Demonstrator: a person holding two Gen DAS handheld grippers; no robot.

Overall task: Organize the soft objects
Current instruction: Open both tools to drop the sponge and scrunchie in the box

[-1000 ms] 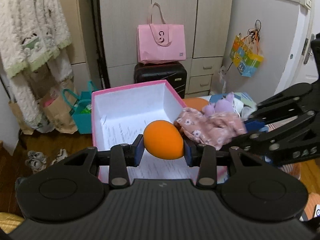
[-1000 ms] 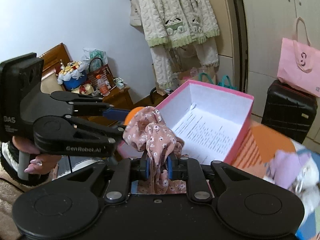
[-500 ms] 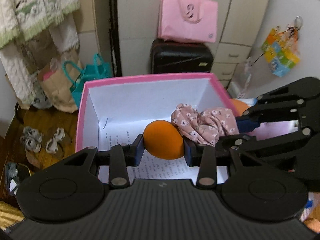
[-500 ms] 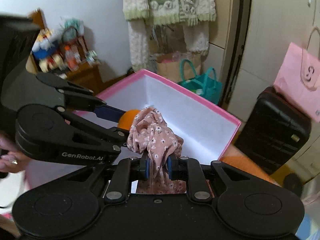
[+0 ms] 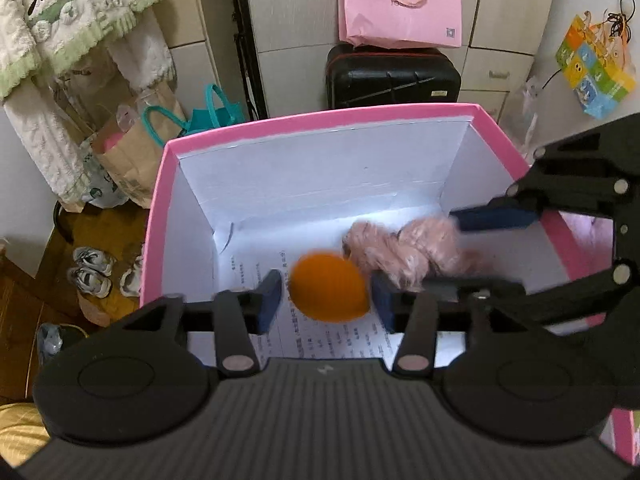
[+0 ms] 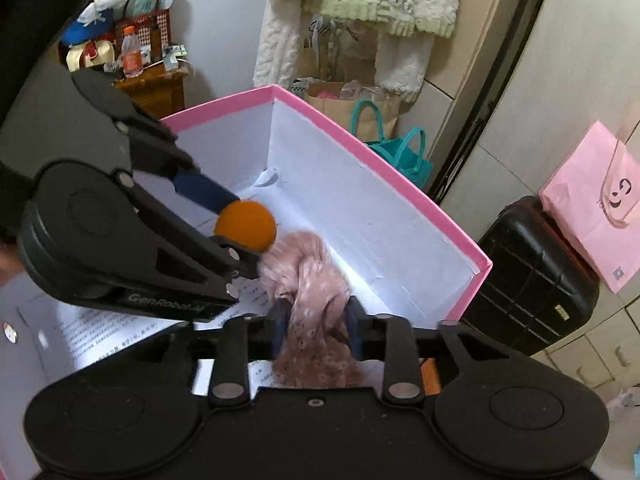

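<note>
The orange ball [image 5: 329,288] sits blurred between the spread fingers of the left gripper [image 5: 326,298], with a sliver of gap on each side, so it has been let go above the printed sheet [image 5: 340,340] lining the pink box [image 5: 360,120]. Just beside it, touching or nearly so, is the pink floral cloth [image 6: 316,320], bunched between the fingers of the right gripper [image 6: 316,324], which have parted somewhat; I cannot tell whether they are pinching it or have released it. Both tools reach in over the near rim. The white floor toward the far wall and left corner lies open. Beyond the far rim stand a black suitcase [image 5: 394,76] and pink paper bag [image 5: 400,0].
</note>
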